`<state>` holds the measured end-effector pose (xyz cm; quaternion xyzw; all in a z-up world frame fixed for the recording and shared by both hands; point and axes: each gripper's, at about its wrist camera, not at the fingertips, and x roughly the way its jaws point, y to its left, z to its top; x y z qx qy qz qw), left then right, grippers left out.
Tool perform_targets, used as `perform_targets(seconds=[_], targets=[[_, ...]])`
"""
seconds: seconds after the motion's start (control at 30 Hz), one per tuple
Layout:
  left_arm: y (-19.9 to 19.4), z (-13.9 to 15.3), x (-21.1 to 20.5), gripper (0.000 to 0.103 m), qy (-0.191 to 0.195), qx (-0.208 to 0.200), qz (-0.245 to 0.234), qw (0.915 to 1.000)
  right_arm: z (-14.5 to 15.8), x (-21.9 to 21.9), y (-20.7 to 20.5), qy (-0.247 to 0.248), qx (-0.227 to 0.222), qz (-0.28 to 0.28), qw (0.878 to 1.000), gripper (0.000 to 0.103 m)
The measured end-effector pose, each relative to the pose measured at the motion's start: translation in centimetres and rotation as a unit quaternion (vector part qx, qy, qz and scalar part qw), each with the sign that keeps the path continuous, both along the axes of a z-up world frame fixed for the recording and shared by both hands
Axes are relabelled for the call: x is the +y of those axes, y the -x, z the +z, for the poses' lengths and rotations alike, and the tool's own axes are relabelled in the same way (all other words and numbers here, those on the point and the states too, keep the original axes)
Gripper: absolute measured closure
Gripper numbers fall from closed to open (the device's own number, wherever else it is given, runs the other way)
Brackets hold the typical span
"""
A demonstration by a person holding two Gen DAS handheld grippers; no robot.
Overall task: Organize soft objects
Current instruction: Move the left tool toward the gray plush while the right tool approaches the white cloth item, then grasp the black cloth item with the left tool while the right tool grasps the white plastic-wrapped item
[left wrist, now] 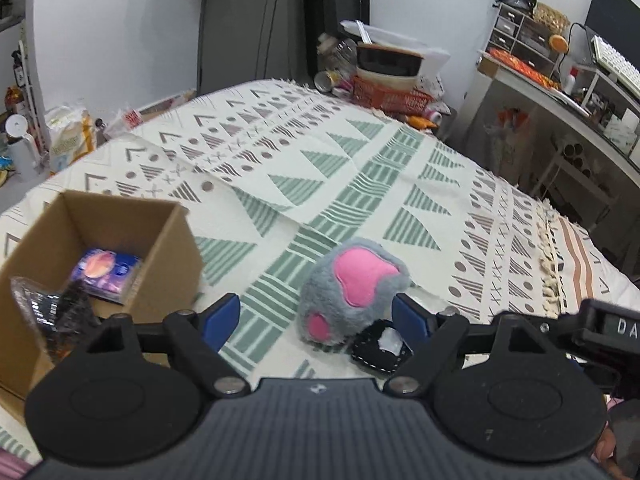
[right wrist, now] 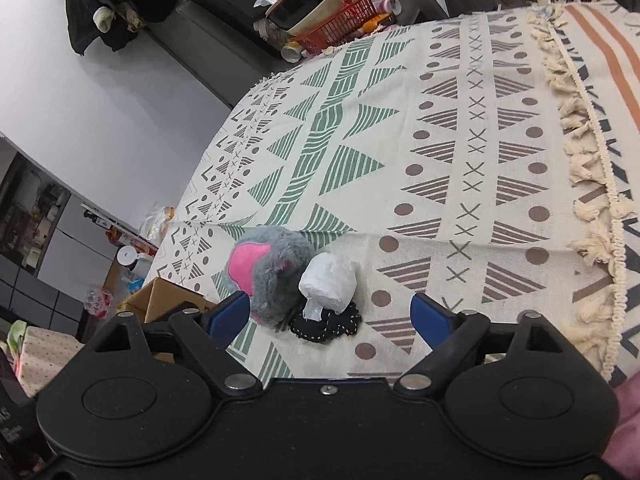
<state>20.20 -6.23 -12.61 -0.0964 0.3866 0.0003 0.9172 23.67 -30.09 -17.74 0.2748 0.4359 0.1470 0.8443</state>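
A grey plush paw with pink pads (left wrist: 352, 286) (right wrist: 270, 276) lies on the patterned bedspread (left wrist: 320, 168) (right wrist: 440, 140). Against it rest a white soft bundle (right wrist: 330, 284) (left wrist: 390, 342) and a black stitched pouch (right wrist: 326, 326) (left wrist: 378, 350). My left gripper (left wrist: 316, 316) stands open just short of the paw, blue fingertips on either side of it. My right gripper (right wrist: 330, 314) is open too, with the white bundle and the pouch between its fingers and the paw by its left fingertip (right wrist: 228, 314). An open cardboard box (left wrist: 96, 264) (right wrist: 168, 300) sits to the left, holding a purple packet (left wrist: 106, 274) and a dark crinkly bag (left wrist: 52, 312).
Past the far edge of the bed an orange basket (left wrist: 390, 96) (right wrist: 340, 26) holds a bowl. A desk with drawers and a keyboard (left wrist: 612, 64) stands at the right. The bedspread's tasselled fringe (right wrist: 584, 168) runs along the right side. The right gripper's body (left wrist: 600, 332) shows in the left wrist view.
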Motion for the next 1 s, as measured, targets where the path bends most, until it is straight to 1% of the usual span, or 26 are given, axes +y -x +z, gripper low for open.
perform_targets(seconds=[0.07, 0.13, 0.17, 0.23, 0.33, 0.5, 0.67, 0.8, 0.83, 0.9, 0.93, 1.0], targets=[[-0.5, -0.6, -0.4, 0.023, 0.008, 0.008, -0.007, 0.9999, -0.4, -0.3, -0.6, -0.015, 0.003, 0.0, 1.0, 0.021], [-0.9, -1.2, -0.7, 0.026, 0.015, 0.016, -0.007, 0.9997, -1.0, -0.5, -1.2, -0.03, 0.007, 0.0, 1.0, 0.023], [-1.0, -1.5, -0.9, 0.029, 0.018, 0.02, -0.006, 0.9996, -1.2, -0.6, -1.5, -0.036, 0.01, 0.0, 0.999, 0.024], [-1.5, -2.1, -1.2, 0.034, 0.027, 0.031, -0.01, 0.9991, -1.9, -0.7, -2.2, -0.047, 0.02, -0.001, 0.999, 0.029], [-2.0, -2.9, -1.7, 0.037, 0.036, 0.044, -0.016, 0.9982, -2.8, -0.7, -2.9, -0.064, 0.034, -0.001, 0.997, 0.031], [-2.9, -4.5, -2.8, 0.051, 0.049, 0.069, -0.03, 0.996, -4.3, -0.5, -4.1, -0.084, 0.053, 0.014, 0.995, 0.033], [-3.8, -6.0, -3.7, 0.052, 0.053, 0.093, -0.04, 0.9935, -6.2, -0.4, -5.4, -0.098, 0.073, 0.022, 0.992, 0.033], [-4.5, -7.3, -4.1, 0.051, 0.055, 0.111, -0.036, 0.9917, -7.6, -0.2, -6.2, -0.109, 0.073, 0.023, 0.991, 0.034], [-4.7, -7.6, -4.3, 0.051, 0.053, 0.115, -0.036, 0.9913, -8.1, -0.2, -6.5, -0.113, 0.077, 0.025, 0.99, 0.036], [-5.0, -7.8, -4.6, 0.051, 0.047, 0.117, -0.037, 0.9914, -8.3, 0.0, -6.9, -0.123, 0.074, 0.028, 0.989, 0.037], [-5.0, -7.8, -4.8, 0.051, 0.044, 0.114, -0.039, 0.9917, -8.3, 0.2, -7.1, -0.123, 0.071, 0.032, 0.989, 0.038], [-5.2, -7.8, -5.2, 0.051, 0.042, 0.112, -0.045, 0.9918, -8.4, 0.7, -7.3, -0.117, 0.068, 0.043, 0.99, 0.047]])
